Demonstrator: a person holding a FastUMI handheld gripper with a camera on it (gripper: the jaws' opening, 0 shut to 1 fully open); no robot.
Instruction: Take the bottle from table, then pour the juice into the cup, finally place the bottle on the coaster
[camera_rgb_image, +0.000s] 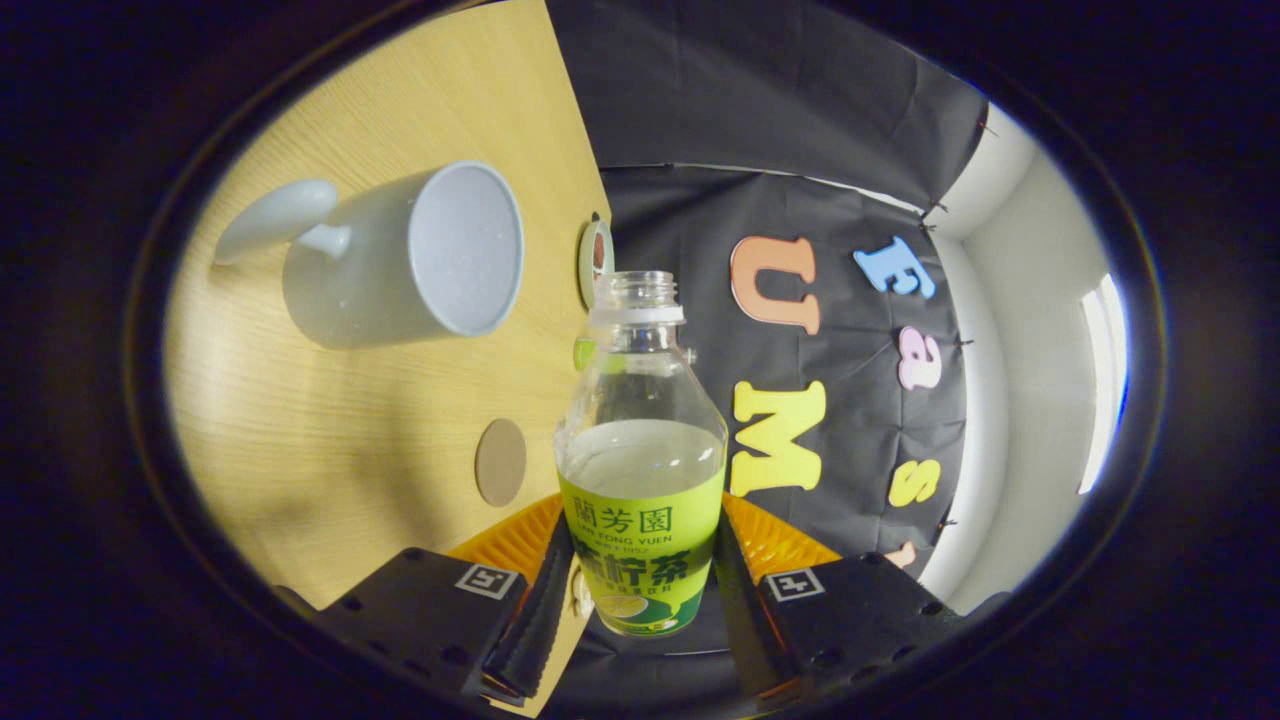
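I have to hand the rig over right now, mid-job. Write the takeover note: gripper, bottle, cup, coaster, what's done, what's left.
Gripper: shut on the bottle, a finger on each side of its labelled lower body.
Bottle: uncapped, lifted and rolled together with the gripper relative to the table; juice up to roughly mid-height.
Cup: white mug on the table, beyond the fingers; I can see no juice in it.
Coaster: round brown disc on the table, nearer the fingers than the cup, bare.
Done: bottle taken.
Left: pour into the cup, then set the bottle on the coaster.
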